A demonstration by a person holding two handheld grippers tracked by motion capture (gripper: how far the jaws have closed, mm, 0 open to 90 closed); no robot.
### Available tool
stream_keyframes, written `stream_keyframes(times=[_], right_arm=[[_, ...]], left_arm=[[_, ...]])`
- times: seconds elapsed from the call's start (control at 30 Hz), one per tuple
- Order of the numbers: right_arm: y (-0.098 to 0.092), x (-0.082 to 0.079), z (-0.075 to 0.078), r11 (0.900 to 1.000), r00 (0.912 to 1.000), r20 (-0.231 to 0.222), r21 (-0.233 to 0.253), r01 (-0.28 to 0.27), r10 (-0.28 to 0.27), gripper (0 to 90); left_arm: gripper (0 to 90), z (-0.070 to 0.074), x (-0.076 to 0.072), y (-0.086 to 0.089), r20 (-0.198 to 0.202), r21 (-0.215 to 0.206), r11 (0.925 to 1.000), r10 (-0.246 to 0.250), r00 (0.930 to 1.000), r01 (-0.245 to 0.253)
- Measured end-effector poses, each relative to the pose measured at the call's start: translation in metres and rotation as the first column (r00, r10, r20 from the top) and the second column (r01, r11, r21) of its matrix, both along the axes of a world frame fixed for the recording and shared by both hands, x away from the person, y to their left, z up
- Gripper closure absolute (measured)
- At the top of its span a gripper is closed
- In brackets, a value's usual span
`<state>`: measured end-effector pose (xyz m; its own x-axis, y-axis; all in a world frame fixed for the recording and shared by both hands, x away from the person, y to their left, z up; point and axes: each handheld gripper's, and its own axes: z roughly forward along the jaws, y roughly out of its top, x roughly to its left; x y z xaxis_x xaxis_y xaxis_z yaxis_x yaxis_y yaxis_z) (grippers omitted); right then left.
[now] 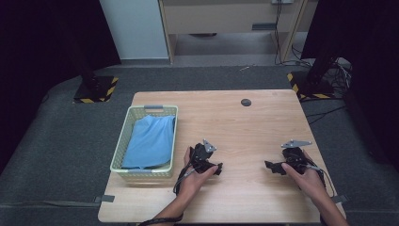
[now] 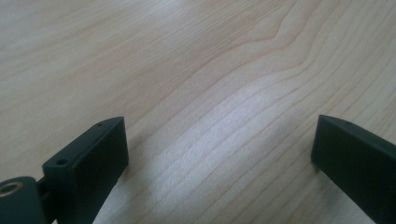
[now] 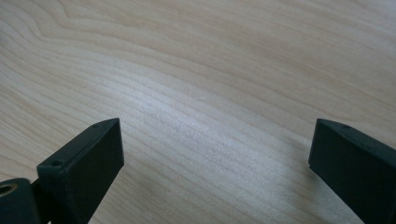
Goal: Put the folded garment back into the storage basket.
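Note:
A pale green basket [image 1: 121,141] stands on the left part of the wooden table [image 1: 235,122], and a folded blue cloth [image 1: 150,140] lies inside it. My left gripper [image 1: 217,168] rests on the table just right of the basket, held by a hand. In the left gripper view its jaws stand wide apart over bare wood, so the left gripper [image 2: 219,140] is open and empty. My right gripper [image 1: 269,165] sits near the table's right front, pointing left. In its own view the right gripper [image 3: 215,140] is open as well, with bare wood between the jaws.
A small dark round disc [image 1: 245,102] lies near the table's far edge. Black stands with yellow-striped bases [image 1: 94,89] sit on the grey floor beyond the table, one on each side. Cables [image 1: 329,70] trail at the far right.

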<state>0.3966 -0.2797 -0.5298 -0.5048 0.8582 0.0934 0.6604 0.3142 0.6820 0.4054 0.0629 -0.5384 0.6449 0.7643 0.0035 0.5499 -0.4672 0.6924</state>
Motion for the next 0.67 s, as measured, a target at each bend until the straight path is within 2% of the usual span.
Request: stream_keyframes(times=[0.07,0.2,0.27,0.33,0.47,0.67], right_arm=[[0.002,-0.001,-0.005,1.0,0.9999,-0.011,-0.004,-0.005,0.005,2.5],[0.006,-0.007,-0.011,0.998,0.9985,0.052,-0.065,-0.015,0.018,0.8],[0.006,-0.011,-0.014,0.998,0.9964,0.084,-0.056,-0.008,0.013,0.5],[0.005,-0.014,-0.014,0.998,0.9964,0.083,-0.055,-0.013,0.017,0.5],[0.005,-0.02,-0.014,0.998,0.9964,0.085,-0.058,0.002,0.003,0.9],[0.001,-0.029,-0.014,0.998,0.9961,0.087,-0.056,-0.01,0.015,1.1]], left_arm=[[1.3,-0.001,-0.001,0.003,0.01,-0.007,1.0,0.002,0.9999,-0.002],[1.0,-0.002,-0.005,0.006,0.017,-0.012,0.9999,0.006,0.9998,-0.006],[0.1,-0.002,-0.009,0.004,0.013,-0.009,1.0,-0.001,0.9999,0.001],[0.0,-0.002,-0.013,0.003,0.013,-0.006,0.9999,-0.016,0.9998,0.016],[0.0,-0.002,-0.017,0.003,0.013,-0.008,0.9998,-0.019,0.9997,0.019],[0.0,-0.002,-0.022,0.006,0.014,-0.009,0.9998,-0.017,0.9998,0.017]])
